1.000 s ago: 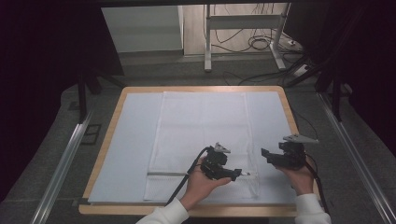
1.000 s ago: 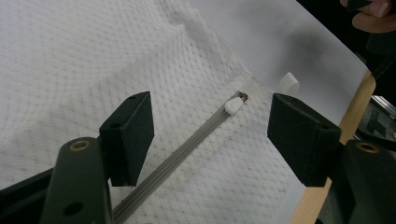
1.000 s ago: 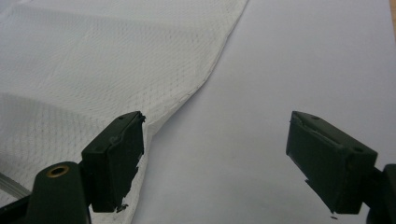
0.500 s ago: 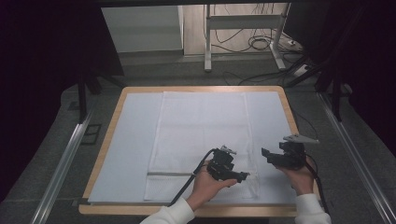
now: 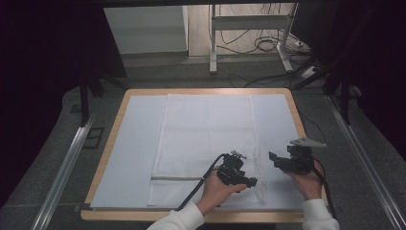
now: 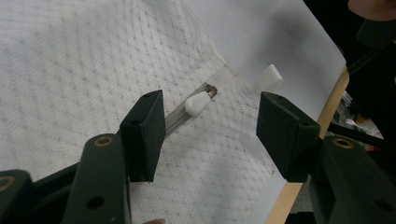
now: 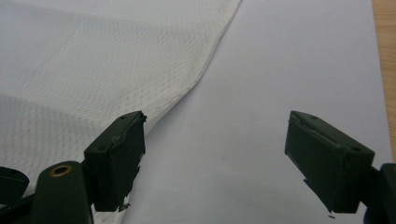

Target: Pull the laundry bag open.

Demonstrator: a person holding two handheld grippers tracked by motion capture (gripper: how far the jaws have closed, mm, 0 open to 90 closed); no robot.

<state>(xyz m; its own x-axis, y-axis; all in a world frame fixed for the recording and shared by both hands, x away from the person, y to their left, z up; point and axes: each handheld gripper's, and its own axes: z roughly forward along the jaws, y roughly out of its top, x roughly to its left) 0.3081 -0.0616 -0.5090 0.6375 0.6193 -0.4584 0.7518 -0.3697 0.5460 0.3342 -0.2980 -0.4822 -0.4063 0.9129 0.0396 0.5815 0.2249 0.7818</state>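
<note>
The table [image 5: 107, 158] carries a white sheet [image 5: 139, 143], and flat on it lies the mesh bag [image 5: 206, 134], spread out, likely so its zipper [image 6: 180, 117] at the near end is easy to reach. The left gripper [image 5: 239, 178] sits low over the bag's near right corner, angled down at the zipper's end; its jaws have just been closing in, yet they are parted, with the white pull [image 6: 197, 102] lying ahead between them and nothing pinched (the pads touch neither pull nor mesh). I judge it is lining up to take that pull. The right gripper [image 5: 282, 163] hangs just off the bag's right edge [image 7: 201, 74] over bare sheet, jaws wide apart and empty, probably waiting to pin the cloth. No brand, label or writing can be read anywhere.
</note>
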